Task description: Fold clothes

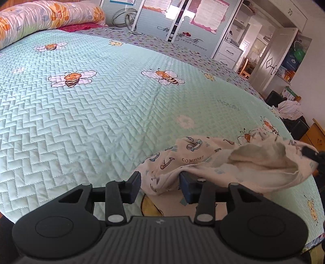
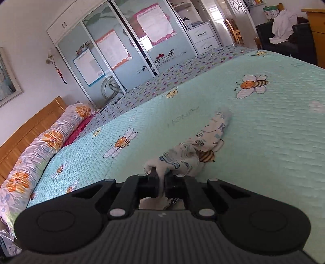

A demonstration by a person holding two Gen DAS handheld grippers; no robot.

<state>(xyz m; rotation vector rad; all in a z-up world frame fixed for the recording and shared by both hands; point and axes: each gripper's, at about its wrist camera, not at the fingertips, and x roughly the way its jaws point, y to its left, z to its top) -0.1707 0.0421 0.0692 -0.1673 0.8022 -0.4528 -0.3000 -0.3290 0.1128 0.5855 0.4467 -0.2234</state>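
1. The garment (image 1: pixel 233 162) lies on the bed (image 1: pixel 101 121), lower right of the left wrist frame.
2. The rolled quilt (image 1: pixel 46 18) lies upper left.
3. The wardrobe (image 1: pixel 182 24) stands behind the bed, top centre.

Bedroom in daylight
A mint bee-print quilt (image 1: pixel 101 113) covers the bed; wooden headboard (image 2: pixel 24 132), sliding-door wardrobe (image 2: pixel 113 50), white drawers (image 2: pixel 205 38) beyond.

A mint quilted bedspread (image 1: pixel 101 121) with bee prints covers the bed, a rolled floral duvet (image 2: pixel 36 154) lies by the wooden headboard (image 2: pixel 26 130), and a mirrored wardrobe (image 2: pixel 121 50) stands beyond.
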